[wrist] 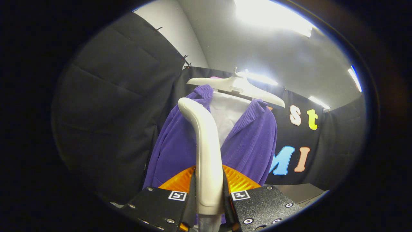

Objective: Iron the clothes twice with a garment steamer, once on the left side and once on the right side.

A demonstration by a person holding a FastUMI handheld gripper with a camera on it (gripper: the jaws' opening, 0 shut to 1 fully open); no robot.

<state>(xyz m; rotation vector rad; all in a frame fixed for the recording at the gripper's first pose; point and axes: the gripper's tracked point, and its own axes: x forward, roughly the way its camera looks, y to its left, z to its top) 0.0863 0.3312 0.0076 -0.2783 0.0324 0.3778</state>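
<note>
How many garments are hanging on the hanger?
2: a purple jacket on the white hanger, beyond the fingers, and a white top inside its open front. More may be hidden.

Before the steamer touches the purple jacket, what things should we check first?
1. Tool shut on the white curved steamer handle: ok.
2. Purple corduroy jacket hanging on the white plastic hanger: ok.
3. Jacket straight ahead, beyond the handle: ok.
4. Orange ribbed steamer part touching the jacket: cannot tell.
5. Steam coming out: cannot tell.
</note>
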